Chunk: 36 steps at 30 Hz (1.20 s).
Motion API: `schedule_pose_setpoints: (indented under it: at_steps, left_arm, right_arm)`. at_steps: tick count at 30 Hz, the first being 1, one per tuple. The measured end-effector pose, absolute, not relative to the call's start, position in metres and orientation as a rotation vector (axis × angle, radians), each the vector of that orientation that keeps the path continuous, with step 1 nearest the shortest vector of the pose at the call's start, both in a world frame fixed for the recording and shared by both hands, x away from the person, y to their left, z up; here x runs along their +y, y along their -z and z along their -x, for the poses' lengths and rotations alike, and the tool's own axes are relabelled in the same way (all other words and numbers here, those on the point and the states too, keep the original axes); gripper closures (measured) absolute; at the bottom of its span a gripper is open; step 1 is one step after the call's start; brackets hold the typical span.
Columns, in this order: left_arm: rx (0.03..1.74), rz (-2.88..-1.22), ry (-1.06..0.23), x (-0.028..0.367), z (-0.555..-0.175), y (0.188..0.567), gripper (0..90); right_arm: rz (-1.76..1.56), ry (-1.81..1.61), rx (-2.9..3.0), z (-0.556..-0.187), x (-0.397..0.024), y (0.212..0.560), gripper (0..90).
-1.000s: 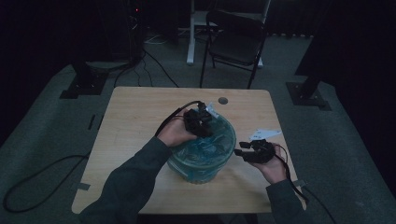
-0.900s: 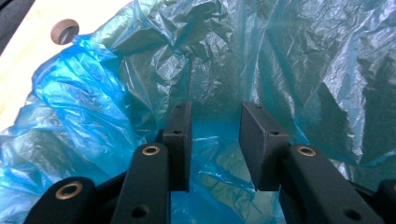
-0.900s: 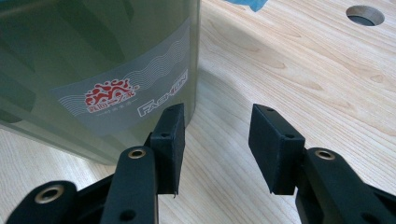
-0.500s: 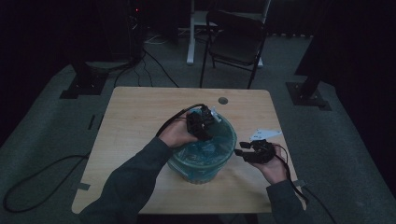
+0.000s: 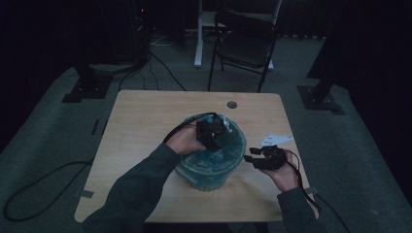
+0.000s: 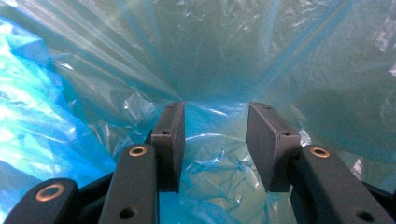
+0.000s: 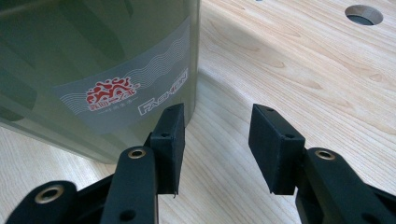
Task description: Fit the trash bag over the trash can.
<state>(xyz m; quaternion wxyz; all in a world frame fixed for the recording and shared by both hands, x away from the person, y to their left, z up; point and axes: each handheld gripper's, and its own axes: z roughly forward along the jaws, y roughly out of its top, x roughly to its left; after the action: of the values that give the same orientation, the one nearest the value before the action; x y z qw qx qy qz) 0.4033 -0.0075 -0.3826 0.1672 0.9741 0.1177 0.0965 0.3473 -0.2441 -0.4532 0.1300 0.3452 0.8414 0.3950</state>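
Left gripper (image 5: 217, 132), seen from the high view, is reaching down into the mouth of the bin (image 5: 210, 175), with the blue bag liner (image 5: 228, 145) spreading around and below it; the right gripper (image 5: 253, 158) is waiting just beside the bin's wall, low on the table (image 5: 145, 116), with a white paper scrap (image 5: 276, 140) lying beyond it.

Looking along the left gripper (image 6: 215, 140), its jaws have just been opening and are standing apart; crinkled liner (image 6: 210, 60) is lying ahead of and between the pads without being pinched. I judge the step to be seating the bag inside the bin, just after a release.

Looking along the right gripper (image 7: 215, 144), its jaws are standing released with bare table (image 7: 289, 70) between them, the bin (image 7: 93, 65) just ahead to their left. Next, I judge, comes regripping the liner's edge and drawing it over the rim while the right gripper steadies the bin.
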Motion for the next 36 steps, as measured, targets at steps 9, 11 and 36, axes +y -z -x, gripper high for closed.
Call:
schedule_pose_setpoints:
  at_steps: [9,11,36]
  left_arm:
    - [0.312,-2.819,-0.270,-0.010,-0.403,0.386,57.7]
    - [0.302,-2.827,-0.269,-0.011,-0.402,0.387,57.7]
    - [0.337,-2.637,-0.273,0.007,-0.394,0.364,60.3]
  right_arm:
    - [-1.003,-1.149,2.442,-0.347,-0.245,0.453,55.4]
    - [-1.003,-1.150,2.441,-0.347,-0.245,0.453,55.4]
    - [-1.014,-1.147,2.438,-0.346,-0.246,0.453,55.3]
